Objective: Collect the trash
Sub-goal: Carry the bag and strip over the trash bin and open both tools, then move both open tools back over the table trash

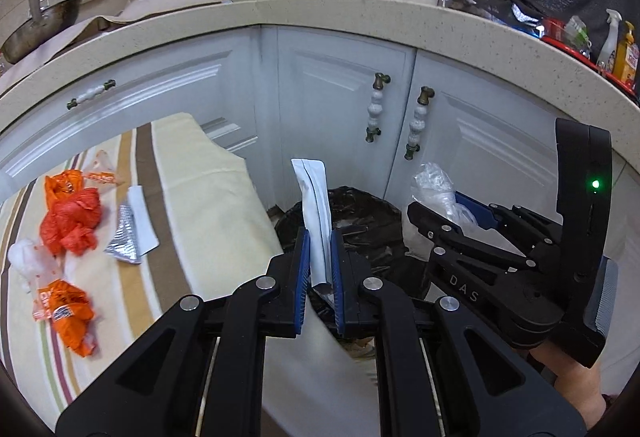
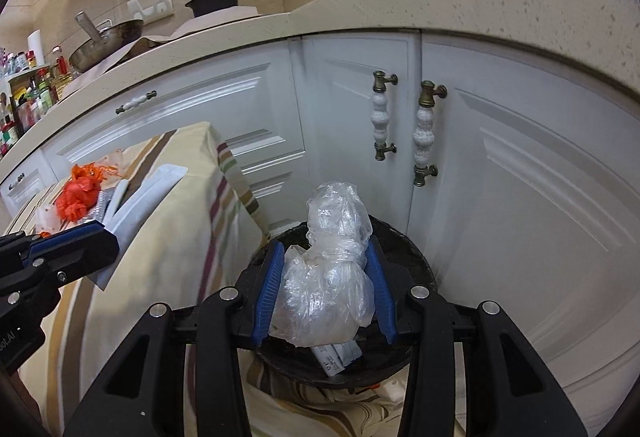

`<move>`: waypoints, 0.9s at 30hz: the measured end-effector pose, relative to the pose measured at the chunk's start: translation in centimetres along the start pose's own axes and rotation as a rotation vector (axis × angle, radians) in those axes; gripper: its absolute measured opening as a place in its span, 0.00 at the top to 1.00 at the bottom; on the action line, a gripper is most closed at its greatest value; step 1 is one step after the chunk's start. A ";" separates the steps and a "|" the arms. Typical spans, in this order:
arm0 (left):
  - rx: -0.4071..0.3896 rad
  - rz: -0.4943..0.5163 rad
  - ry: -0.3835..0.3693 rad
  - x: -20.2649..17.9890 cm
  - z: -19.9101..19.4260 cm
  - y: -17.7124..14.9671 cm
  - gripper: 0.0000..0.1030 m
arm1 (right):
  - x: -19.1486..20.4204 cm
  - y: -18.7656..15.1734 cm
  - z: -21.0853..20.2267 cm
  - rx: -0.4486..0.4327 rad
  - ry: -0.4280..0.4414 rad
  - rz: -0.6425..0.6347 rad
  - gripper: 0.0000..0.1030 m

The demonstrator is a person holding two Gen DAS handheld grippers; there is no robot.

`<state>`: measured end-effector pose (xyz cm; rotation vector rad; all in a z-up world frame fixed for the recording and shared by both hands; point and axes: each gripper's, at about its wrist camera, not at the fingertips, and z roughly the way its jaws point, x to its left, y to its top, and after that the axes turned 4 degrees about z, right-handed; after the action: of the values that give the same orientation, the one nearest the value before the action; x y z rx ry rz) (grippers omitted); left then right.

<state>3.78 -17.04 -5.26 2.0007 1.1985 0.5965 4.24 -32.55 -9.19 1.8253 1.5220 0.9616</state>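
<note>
Left wrist view: the left gripper (image 1: pixel 320 273) is clamped on a flat white pouch (image 1: pixel 314 213) that stands upright at the centre of the frame, just in front of the black-lined trash bin (image 1: pixel 372 233). At the right of that frame the right gripper (image 1: pixel 448 215) is seen with a crumpled clear plastic bag (image 1: pixel 436 185) between its pads. In the right wrist view the same gripper (image 2: pixel 326 287) is closed on the clear plastic bag (image 2: pixel 328 269), held over the open mouth of the trash bin (image 2: pixel 416 265), where a small packet (image 2: pixel 336 355) already lies. The step in hand is judged to be the carry to the bin — both pieces are gripped and none has been let go yet. Next, each piece would need to be brought squarely above the bin's opening and the jaws parted; the pouch, being long and stiff, may need tipping so it falls inside. More trash is left on the striped desk (image 1: pixel 192 205) at the left of the frame — the orange plastic bags (image 1: pixel 70 217) and a silver foil wrapper (image 1: pixel 124 237).
</note>
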 end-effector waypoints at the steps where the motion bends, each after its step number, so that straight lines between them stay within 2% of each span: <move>1: 0.007 -0.001 0.000 -0.2 0.6 0.2 0.90 | -0.3 0.1 0.4 0.002 -0.001 0.002 0.59; 6: 0.046 -0.001 -0.010 -1.1 3.3 1.4 0.88 | -2.0 0.8 2.5 0.015 0.004 0.020 0.58; 8: 0.063 -0.010 -0.014 -1.3 4.2 1.7 0.84 | -2.5 0.9 3.1 0.014 0.004 0.023 0.49; 9: 0.066 -0.017 -0.013 -1.2 4.4 1.8 0.84 | -2.8 1.0 3.4 0.013 0.001 0.027 0.47; 14: 0.093 -0.035 -0.020 -1.1 5.6 2.0 0.78 | -3.6 1.0 4.2 0.024 -0.002 0.037 0.45; 20: 0.084 -0.056 -0.018 -0.3 4.9 2.2 0.76 | -3.3 0.8 3.9 0.034 -0.003 0.046 0.45; 22: 0.076 -0.060 -0.014 0.1 4.4 2.2 0.73 | -3.0 0.9 3.6 0.031 0.001 0.047 0.45; 23: 0.070 -0.063 -0.008 0.4 3.9 2.1 0.67 | -2.8 1.1 3.5 0.028 0.003 0.046 0.45; 27: 0.050 -0.075 0.017 1.9 2.3 1.7 0.66 | -0.9 1.6 2.3 0.009 0.027 0.034 0.45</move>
<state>7.17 -16.65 -5.32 1.9860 1.3040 0.5531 6.98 -33.71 -9.43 1.8568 1.5187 1.0004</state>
